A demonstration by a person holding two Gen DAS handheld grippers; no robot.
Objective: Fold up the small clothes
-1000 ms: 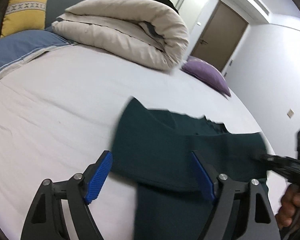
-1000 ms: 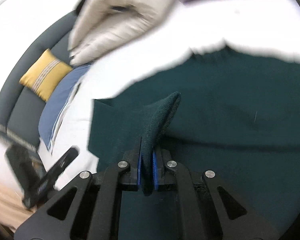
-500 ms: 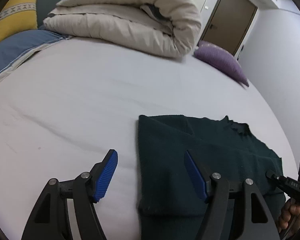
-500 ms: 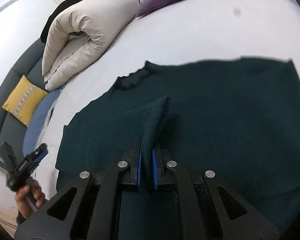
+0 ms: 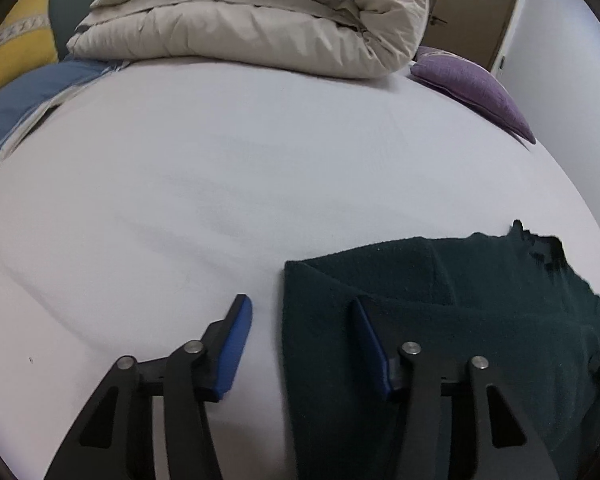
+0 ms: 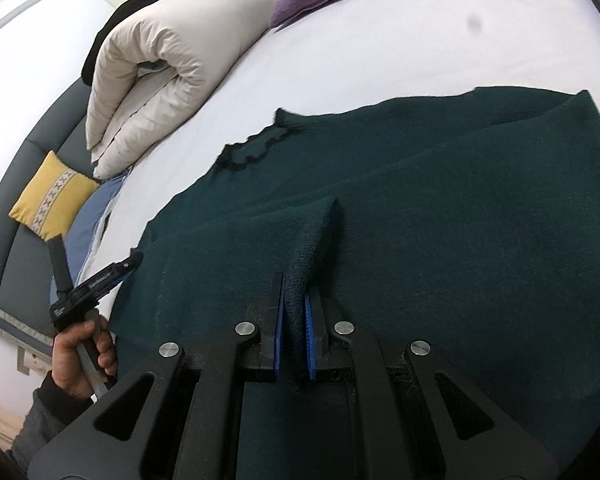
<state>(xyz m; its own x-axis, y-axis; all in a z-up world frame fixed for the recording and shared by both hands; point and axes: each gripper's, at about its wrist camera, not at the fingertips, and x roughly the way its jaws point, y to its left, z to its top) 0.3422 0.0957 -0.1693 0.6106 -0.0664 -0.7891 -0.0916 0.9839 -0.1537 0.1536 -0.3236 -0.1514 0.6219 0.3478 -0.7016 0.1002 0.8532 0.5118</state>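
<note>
A dark green sweater [image 6: 440, 216] lies spread on the white bed [image 5: 240, 184], its neckline toward the far side where a rolled beige duvet [image 5: 260, 20], a purple cushion [image 5: 472, 88] and a yellow cushion [image 6: 56, 196] sit. A second ago the garment hung bunched and blurred in the air; now it has been laid down and lies mostly flat, with one sleeve folded across the body. The right hand-held gripper [image 6: 294, 336] stays clenched on a raised ridge of knit near the near edge, so that pinch has not been let go. The left hand-held gripper [image 5: 300, 344] has come down over the sweater's left side edge, and its jaws are closing, with the edge of the cloth between the blue pads [image 5: 236, 344] but not yet pressed. In the right wrist view a hand [image 6: 84, 344] in a grey sleeve holds that left tool beside the garment. This looks like the start of the next fold: with both edges gripped, the near part can be carried over
</note>
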